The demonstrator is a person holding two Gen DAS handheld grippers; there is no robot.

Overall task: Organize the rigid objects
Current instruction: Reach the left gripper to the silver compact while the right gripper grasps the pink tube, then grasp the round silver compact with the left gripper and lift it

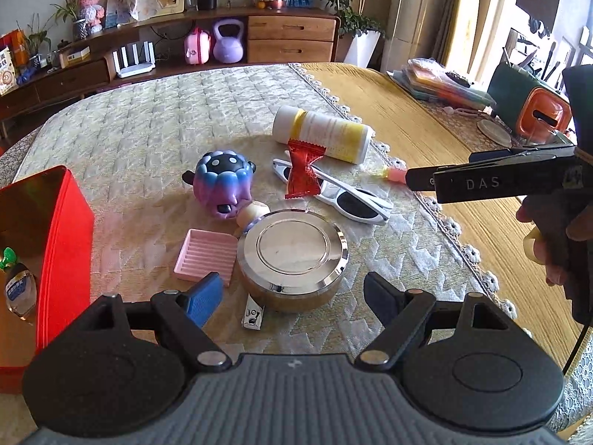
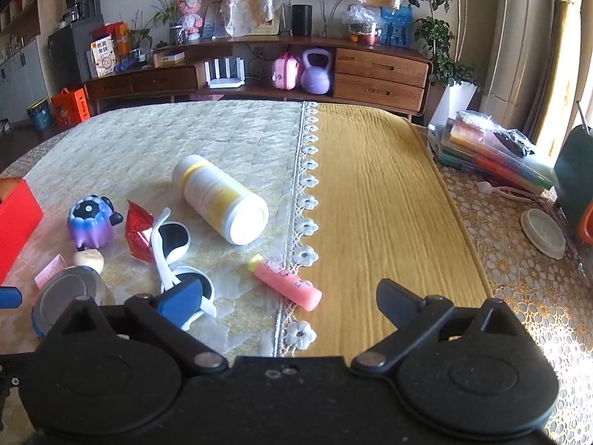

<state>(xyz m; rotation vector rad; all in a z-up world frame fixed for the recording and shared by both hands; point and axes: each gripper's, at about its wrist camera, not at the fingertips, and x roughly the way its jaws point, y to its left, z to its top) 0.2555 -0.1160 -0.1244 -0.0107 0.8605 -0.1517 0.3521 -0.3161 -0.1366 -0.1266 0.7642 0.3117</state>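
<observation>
My left gripper point(image 1: 292, 296) is open, its fingers on either side of a round tin with a chrome lid point(image 1: 292, 256). Around the tin lie a pink soap dish point(image 1: 205, 259), a nail clipper point(image 1: 252, 315), a purple-blue toy figure point(image 1: 222, 183), a red candy wrapper point(image 1: 302, 174), white sunglasses point(image 1: 348, 200) and a white-and-yellow bottle point(image 1: 322, 133) on its side. My right gripper point(image 2: 289, 300) is open with nothing held, above a pink tube point(image 2: 287, 283) at the lace border. The sunglasses point(image 2: 174, 256) lie by its left finger.
A red box point(image 1: 55, 252) stands at the left with a small bottle point(image 1: 18, 285) in front of it. The right gripper's body point(image 1: 493, 181) and a hand reach in from the right. Stacked folders point(image 2: 493, 152) and a round lid point(image 2: 543, 233) lie far right. A sideboard point(image 2: 259, 70) stands behind.
</observation>
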